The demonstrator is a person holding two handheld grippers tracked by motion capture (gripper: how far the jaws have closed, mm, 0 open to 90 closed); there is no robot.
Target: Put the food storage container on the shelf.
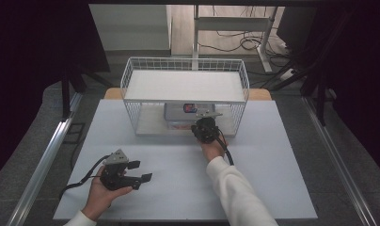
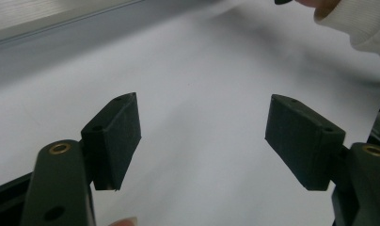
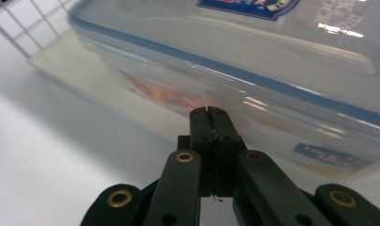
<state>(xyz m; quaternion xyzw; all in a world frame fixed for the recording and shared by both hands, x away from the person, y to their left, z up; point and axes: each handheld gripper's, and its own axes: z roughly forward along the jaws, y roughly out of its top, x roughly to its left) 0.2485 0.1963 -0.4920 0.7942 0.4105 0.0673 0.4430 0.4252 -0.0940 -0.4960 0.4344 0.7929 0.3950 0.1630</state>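
A clear plastic container (image 1: 181, 113) with a blue-sealed lid and a colourful label stands on the lower level of a white wire rack (image 1: 186, 85). My right gripper (image 1: 204, 122) is at the container's front side, jaws pressed together with nothing between them. In the right gripper view the shut tips (image 3: 209, 113) sit right at the container (image 3: 235, 56) wall; whether they touch it I cannot tell. My left gripper (image 1: 141, 171) rests low over the table's near left, held in a hand. Its pads stand wide apart over bare white table (image 2: 202, 132).
The white table (image 1: 178, 160) spreads in front of the rack. The rack's upper shelf overhangs the container. A white sleeve (image 2: 362, 23) and the right forearm cross the table's near right. Dark curtains, floor rails and cables lie beyond the table edges.
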